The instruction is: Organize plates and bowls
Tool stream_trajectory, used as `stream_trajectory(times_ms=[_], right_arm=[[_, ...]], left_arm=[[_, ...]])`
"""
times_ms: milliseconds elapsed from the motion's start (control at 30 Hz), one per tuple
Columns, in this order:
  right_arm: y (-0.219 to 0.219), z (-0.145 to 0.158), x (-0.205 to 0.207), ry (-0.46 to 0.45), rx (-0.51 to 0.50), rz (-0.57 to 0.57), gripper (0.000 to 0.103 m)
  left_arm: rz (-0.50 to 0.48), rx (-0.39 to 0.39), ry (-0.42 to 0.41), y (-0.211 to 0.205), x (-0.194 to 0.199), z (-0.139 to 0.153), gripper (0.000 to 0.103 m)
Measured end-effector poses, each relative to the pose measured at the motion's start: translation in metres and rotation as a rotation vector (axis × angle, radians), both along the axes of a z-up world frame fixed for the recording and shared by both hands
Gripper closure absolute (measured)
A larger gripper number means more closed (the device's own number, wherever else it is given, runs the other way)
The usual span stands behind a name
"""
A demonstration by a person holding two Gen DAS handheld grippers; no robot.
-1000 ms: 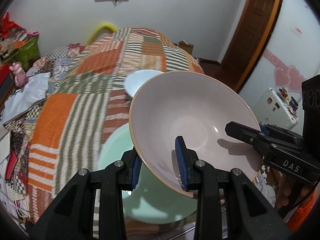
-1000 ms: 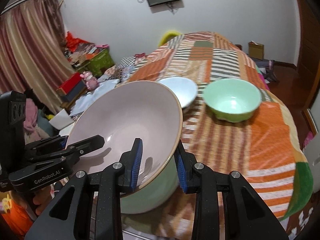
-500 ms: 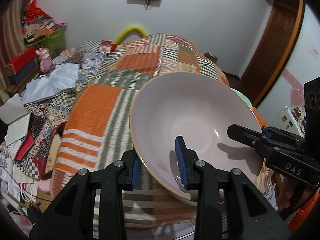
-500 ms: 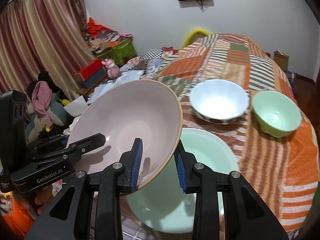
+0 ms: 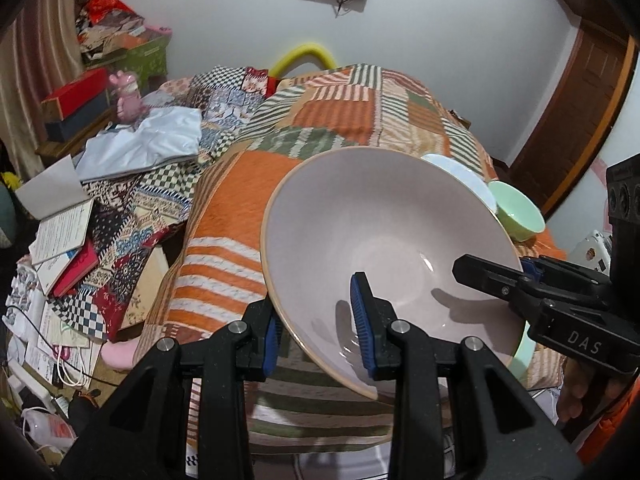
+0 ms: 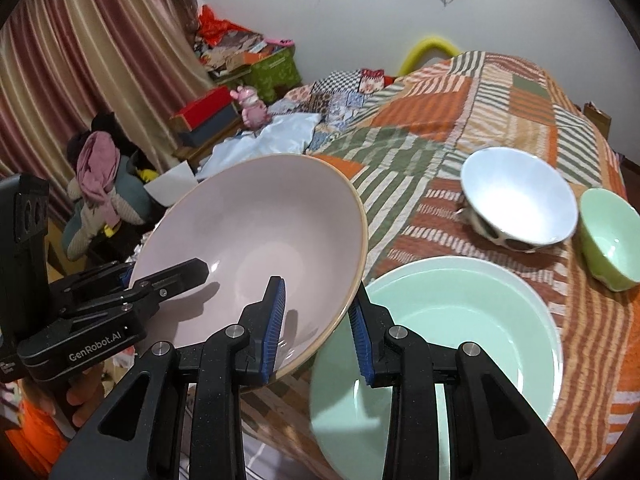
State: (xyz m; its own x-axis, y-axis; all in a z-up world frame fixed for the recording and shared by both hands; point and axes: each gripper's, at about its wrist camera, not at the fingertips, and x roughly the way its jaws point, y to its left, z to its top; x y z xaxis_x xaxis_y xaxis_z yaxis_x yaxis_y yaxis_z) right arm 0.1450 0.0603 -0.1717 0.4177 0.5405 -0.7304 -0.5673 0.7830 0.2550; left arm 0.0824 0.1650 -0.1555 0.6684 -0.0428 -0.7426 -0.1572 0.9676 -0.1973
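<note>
The pink bowl (image 6: 256,240) hangs tilted above the patchwork blanket (image 6: 472,112), left gripper (image 5: 318,328) and right gripper (image 6: 316,324) each clamping opposite rims, likely so 2 grips steady its wide body. The large green bowl (image 6: 460,320) sits just beside, probably its nesting spot.

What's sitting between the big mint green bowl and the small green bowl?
Only bare striped patchwork blanket separates the big mint green bowl from the small green bowl, seen in the right wrist view.
</note>
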Motion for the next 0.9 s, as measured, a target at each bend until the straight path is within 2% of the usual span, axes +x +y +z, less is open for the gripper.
stream_trajectory(times_ms=[600,900], right_arm=[[0.038,-0.046,0.015,0.116,-0.089,0.060,0.074],[0.044,-0.053,0.020,0.134,-0.098,0.080,0.074]], left_arm=[[0.030,-0.050,0.124,0.037,0.013,-0.053,0.071],[0.044,-0.075,0.155,0.048,0.013,-0.068,0.071]])
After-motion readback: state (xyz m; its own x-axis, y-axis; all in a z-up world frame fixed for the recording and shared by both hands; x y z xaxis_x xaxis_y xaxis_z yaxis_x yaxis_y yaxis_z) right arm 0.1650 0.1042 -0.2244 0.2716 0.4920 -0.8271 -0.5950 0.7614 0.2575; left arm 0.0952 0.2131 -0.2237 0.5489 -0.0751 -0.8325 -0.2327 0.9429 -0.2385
